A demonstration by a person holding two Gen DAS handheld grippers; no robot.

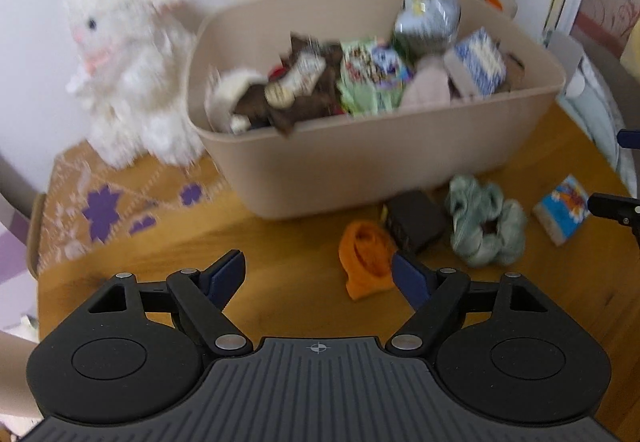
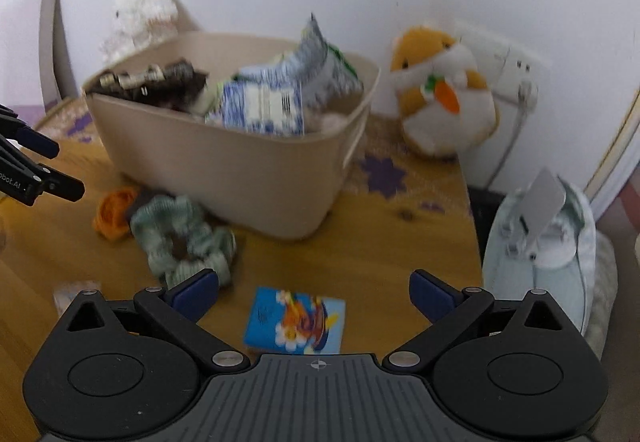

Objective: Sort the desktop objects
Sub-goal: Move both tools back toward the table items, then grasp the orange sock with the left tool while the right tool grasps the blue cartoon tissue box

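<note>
Grippers, left (image 1: pixel 318 276) and right (image 2: pixel 314 294), spread empty: we approach the blue packet (image 2: pixel 295 320), probably next into the bin (image 2: pixel 224 166).

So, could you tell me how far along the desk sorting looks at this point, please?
Done: the beige plastic bin already holds many packets. In hand: nothing; the left gripper and right gripper are both open. Left on the table: the orange fabric piece, dark box, green scrunchie and blue cartoon packet.
</note>
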